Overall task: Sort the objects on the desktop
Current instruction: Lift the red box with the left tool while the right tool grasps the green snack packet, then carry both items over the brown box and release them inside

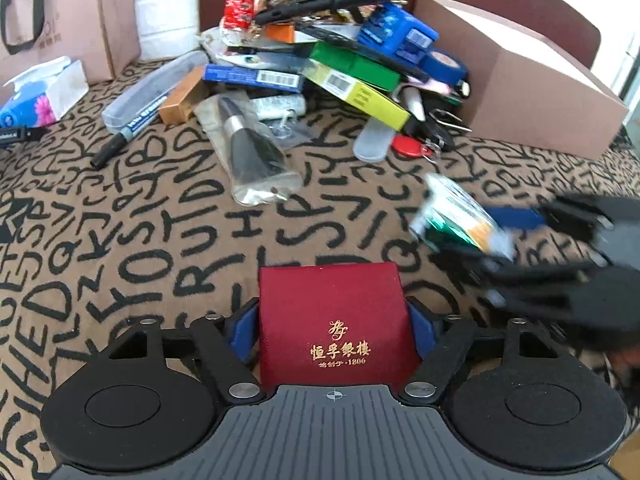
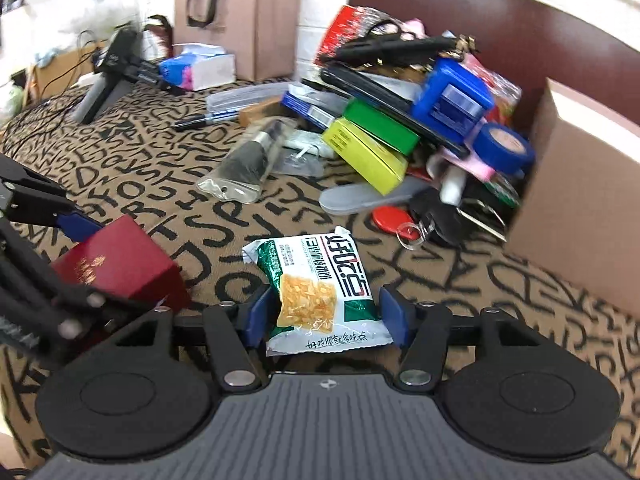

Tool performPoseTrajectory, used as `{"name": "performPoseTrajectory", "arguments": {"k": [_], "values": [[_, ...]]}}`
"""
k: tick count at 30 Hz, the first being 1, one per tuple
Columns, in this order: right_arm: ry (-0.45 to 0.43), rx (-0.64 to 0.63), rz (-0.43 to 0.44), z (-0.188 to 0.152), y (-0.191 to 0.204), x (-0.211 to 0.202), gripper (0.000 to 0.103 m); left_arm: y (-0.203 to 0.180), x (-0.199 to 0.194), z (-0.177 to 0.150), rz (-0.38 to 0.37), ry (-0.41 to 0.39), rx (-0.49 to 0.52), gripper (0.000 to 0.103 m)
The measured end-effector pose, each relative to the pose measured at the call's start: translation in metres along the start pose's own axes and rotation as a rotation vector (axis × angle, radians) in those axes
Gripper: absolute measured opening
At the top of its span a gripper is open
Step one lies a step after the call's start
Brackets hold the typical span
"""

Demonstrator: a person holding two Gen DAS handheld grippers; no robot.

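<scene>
My left gripper [image 1: 334, 328] is shut on a red gift box [image 1: 334, 320] with gold lettering; the box also shows in the right wrist view [image 2: 116, 264], held above the tablecloth. My right gripper [image 2: 326, 316] is shut on a green and white snack packet [image 2: 320, 292]; the packet appears blurred in the left wrist view [image 1: 456, 216], with the right gripper [image 1: 496, 240] to the right of the red box. A heap of mixed objects [image 1: 340, 48] lies at the back of the table, also in the right wrist view [image 2: 400, 100].
A cardboard box [image 1: 520, 88] stands at the back right, also in the right wrist view [image 2: 580, 200]. A bagged brush [image 1: 252, 148], a marker [image 1: 128, 132], a tissue pack [image 1: 44, 96] and a paper bag [image 1: 68, 12] lie left of the heap. A red key fob [image 2: 390, 220] lies by the heap.
</scene>
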State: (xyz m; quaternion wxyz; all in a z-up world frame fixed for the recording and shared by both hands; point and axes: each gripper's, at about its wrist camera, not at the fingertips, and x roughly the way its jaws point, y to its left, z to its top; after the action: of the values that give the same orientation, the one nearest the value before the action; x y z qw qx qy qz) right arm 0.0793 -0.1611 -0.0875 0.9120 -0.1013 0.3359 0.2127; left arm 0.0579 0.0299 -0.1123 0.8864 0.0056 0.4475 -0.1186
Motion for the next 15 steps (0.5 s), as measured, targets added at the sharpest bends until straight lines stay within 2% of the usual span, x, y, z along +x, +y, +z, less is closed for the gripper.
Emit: {"name": "performPoseTrajectory", "arguments": {"k": [2, 3, 5, 7, 10, 12, 15], "values": [[0.022, 0.035, 0.017, -0.003, 0.000, -0.009, 0.059, 0.002, 0.002, 0.002, 0.007, -0.004, -0.012, 0.076], [0.027, 0.050, 0.040, -0.005, 0.000, -0.012, 0.060, 0.003, 0.004, 0.003, 0.005, -0.003, -0.012, 0.082], [0.034, 0.055, 0.071, -0.010, 0.002, -0.015, 0.063, 0.000, 0.004, 0.002, 0.010, -0.007, -0.002, 0.084], [0.030, 0.034, 0.051, -0.012, 0.007, -0.015, 0.065, -0.003, 0.004, 0.000, 0.023, -0.012, 0.010, 0.084], [0.030, 0.036, 0.033, -0.012, 0.010, -0.013, 0.065, -0.002, 0.004, -0.001, 0.028, -0.017, 0.002, 0.081], [0.029, 0.042, 0.022, -0.012, 0.011, -0.013, 0.065, -0.003, 0.004, 0.000, 0.041, -0.019, 0.011, 0.073], [0.028, 0.057, 0.010, -0.013, 0.013, -0.015, 0.061, -0.005, 0.003, -0.002, 0.054, -0.026, 0.016, 0.074]]}}
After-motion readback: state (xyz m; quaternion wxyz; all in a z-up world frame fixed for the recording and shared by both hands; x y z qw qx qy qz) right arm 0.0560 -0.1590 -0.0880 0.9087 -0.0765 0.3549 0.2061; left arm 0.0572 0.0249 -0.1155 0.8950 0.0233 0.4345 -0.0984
